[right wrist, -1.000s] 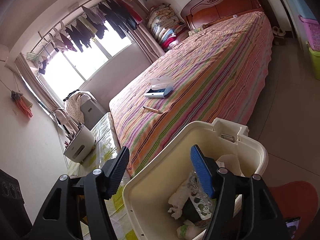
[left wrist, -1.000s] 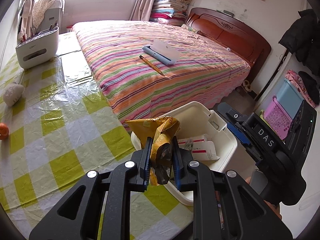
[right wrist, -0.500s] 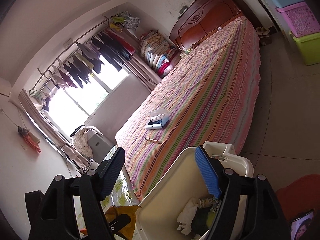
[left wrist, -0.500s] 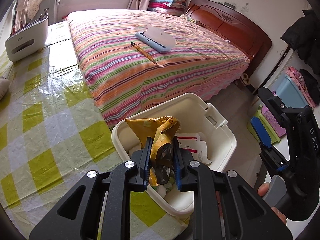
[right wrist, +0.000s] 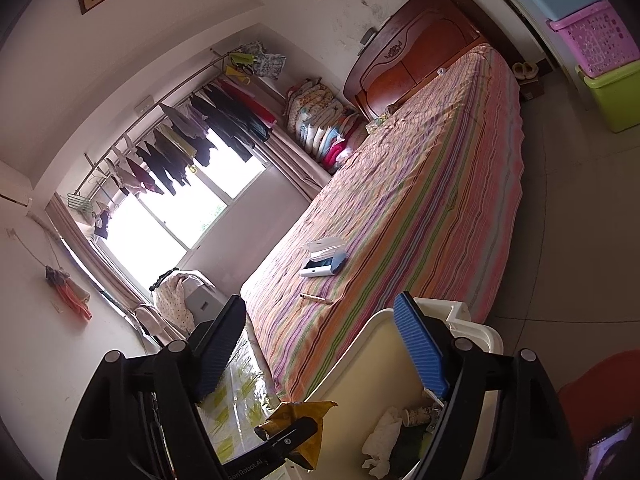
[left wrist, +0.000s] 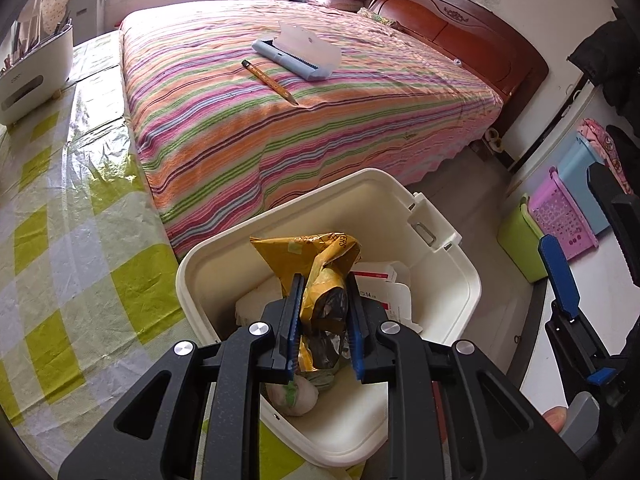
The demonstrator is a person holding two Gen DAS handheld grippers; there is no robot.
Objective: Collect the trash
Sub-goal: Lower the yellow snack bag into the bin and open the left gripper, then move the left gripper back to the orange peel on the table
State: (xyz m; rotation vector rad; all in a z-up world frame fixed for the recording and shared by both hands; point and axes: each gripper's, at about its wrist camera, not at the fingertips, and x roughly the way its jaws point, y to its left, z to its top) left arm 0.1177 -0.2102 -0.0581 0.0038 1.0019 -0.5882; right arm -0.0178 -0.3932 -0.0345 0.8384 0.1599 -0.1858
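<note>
A crumpled mustard-yellow plastic wrapper (left wrist: 320, 276) with a dark inner lining is seen above a cream-white plastic bin (left wrist: 452, 304). The bedspread (left wrist: 320, 120) is striped in pink, orange, green and blue, and the glossy tablecloth (left wrist: 72, 248) is checked in lime green and white. Baskets that appear lilac (left wrist: 564, 220), blue and green are stacked at the wall.

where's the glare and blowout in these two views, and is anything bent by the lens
Right wrist view: the window is blown out to white, leaving the hanging clothes as dark silhouettes, and the walls bow with the fisheye. Left wrist view: even light, but bright glare patches on the plastic tablecloth; the bed edges curve, and the corners go black.
</note>
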